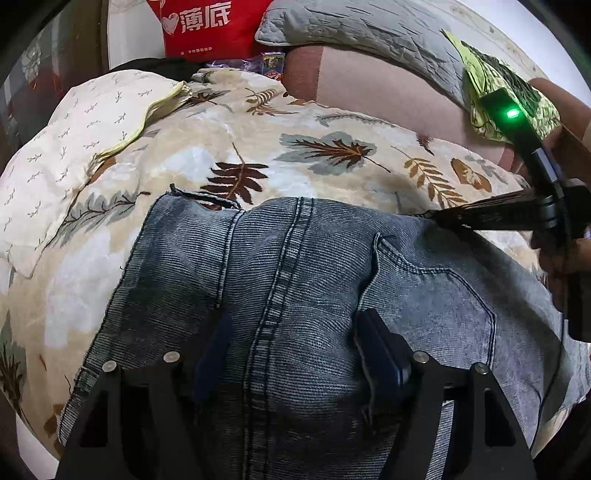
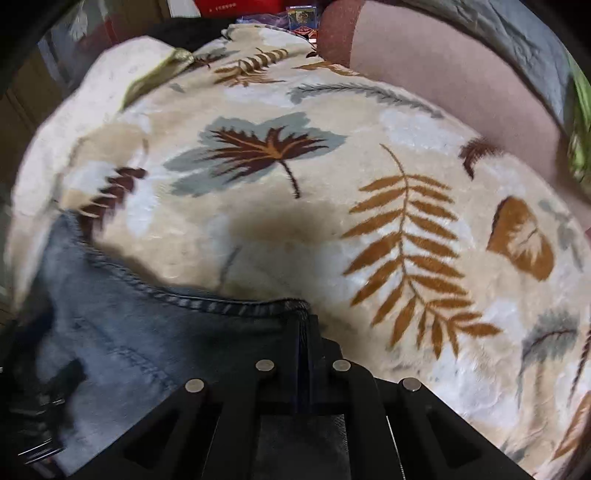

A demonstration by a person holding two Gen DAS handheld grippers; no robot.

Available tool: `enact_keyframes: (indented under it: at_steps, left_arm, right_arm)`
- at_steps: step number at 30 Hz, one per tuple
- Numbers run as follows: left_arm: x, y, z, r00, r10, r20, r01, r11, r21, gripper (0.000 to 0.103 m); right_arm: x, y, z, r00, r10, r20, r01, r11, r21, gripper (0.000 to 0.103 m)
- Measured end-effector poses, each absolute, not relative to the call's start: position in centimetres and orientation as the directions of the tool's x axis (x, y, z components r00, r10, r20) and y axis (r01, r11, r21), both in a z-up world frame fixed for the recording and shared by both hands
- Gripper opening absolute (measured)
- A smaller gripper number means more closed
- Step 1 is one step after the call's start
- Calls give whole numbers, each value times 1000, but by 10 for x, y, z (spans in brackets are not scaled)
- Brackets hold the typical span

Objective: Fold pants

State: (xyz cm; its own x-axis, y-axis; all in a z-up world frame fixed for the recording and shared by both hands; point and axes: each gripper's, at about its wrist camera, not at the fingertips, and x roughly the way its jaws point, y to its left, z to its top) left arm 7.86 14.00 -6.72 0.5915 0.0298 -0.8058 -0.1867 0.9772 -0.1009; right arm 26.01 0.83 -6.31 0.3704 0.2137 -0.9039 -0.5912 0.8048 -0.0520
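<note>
Leaf-print blanket [image 1: 258,140] underneath, one pair of jeans [image 1: 295,277] on it. Left gripper [image 1: 295,347] spread wide over jeans' seam, nothing pinched. Right gripper [image 2: 304,325] clenched on jeans' edge.

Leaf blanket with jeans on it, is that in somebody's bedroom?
Probably a bedroom or a lived-in room at home. The jeans lie on a soft leaf-print blanket, with a pale pillow beside it and a grey quilted pillow behind.

A cream leaf-print blanket [image 1: 258,147] fills mid-frame; a white pillow [image 1: 74,147] lies at left, a grey quilted pillow [image 1: 351,29] upper right, a red bag [image 1: 207,26] at top.
</note>
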Motion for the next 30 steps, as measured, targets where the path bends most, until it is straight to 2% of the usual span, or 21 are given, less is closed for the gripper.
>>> enact_keyframes:
  at_steps: [2, 7, 9, 13, 17, 19, 21, 24, 26, 28, 29, 30]
  left_arm:
    - [78, 140, -68, 594, 26, -804, -183, 978, -103, 73]
    - [78, 141, -68, 594, 18, -804, -188, 975, -116, 74]
    - [79, 141, -68, 593, 17, -805, -191, 974, -120, 75]
    - [79, 140, -68, 592, 22, -806, -192, 975, -115, 75]
    - [78, 139, -68, 593, 30, -804, -197, 974, -109, 75]
    - [78, 137, -67, 594, 42, -803, -201, 975, -97, 75]
    - [77, 136, -66, 595, 52, -802, -202, 975, -87, 75]
    - [72, 131, -58, 588, 71, -806, -212, 975, -69, 75]
    - [66, 126, -47, 600, 56, -798, -210, 974, -90, 75]
    - [59, 116, -37, 616, 19, -788, -193, 973, -127, 75]
    - [56, 107, -33, 617, -4, -787, -169, 976, -137, 76]
    - [55, 100, -30, 614, -17, -789, -150, 979, -138, 76]
  right_arm:
    - [262, 10, -68, 386, 217, -897, -577, 815, -51, 3]
    - [260, -20, -52, 400, 265, -878, -498, 867, 35, 11]
    - [247, -46, -37, 425, 301, -854, -429, 897, 102, 12]
    - [188, -105, -25, 400, 448, -799, -317, 886, 338, 13]
    - [131, -165, -50, 370, 536, -759, -215, 844, 491, 13]
    - [120, -202, -69, 373, 525, -765, -136, 846, 515, 13]
    - [119, -239, -76, 390, 508, -768, -46, 844, 535, 13]
    - [116, -310, -77, 472, 546, -692, 70, 760, 646, 13]
    - [121, -346, -79, 529, 521, -669, 102, 744, 660, 14]
    - [139, -384, -103, 528, 496, -690, 172, 733, 658, 21]
    - [148, -402, -125, 512, 522, -682, 229, 682, 694, 19]
    - [150, -419, -141, 534, 607, -589, 252, 550, 796, 19]
